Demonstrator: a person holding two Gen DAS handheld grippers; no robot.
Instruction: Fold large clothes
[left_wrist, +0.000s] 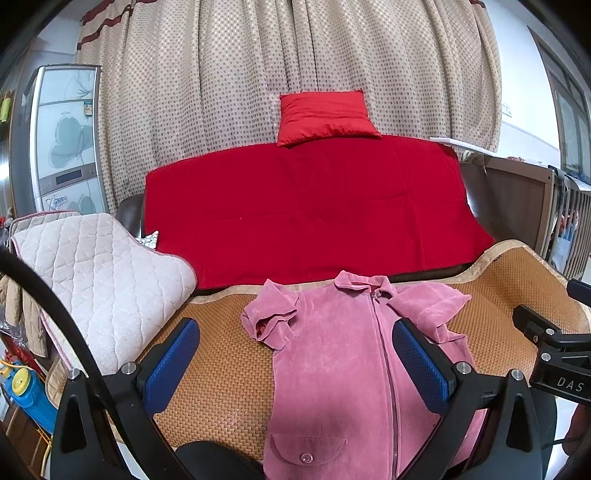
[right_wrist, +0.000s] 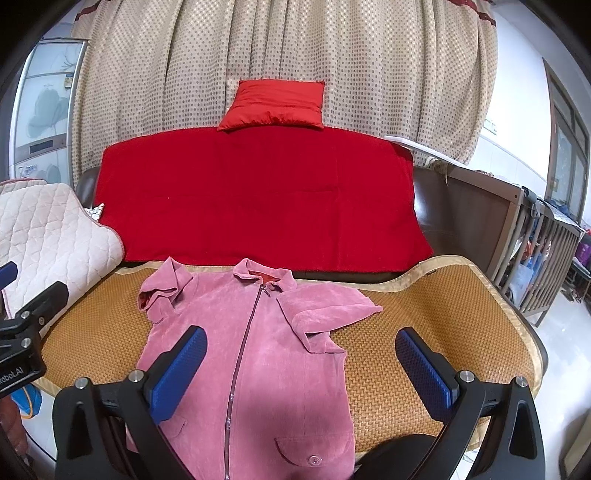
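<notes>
Where jacket (left_wrist: 332, 369) lies: woven mat (left_wrist: 221, 369) | red blanket (left_wrist: 314, 206) | dotted curtain (left_wrist: 258, 74)

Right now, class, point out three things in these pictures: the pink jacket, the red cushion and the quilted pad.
pink jacket (right_wrist: 288, 354): right wrist view, on the front panel right of the zip.
red cushion (left_wrist: 325, 116): left wrist view, on the middle of its face.
quilted pad (left_wrist: 103, 273): left wrist view, on its stitched top.
</notes>
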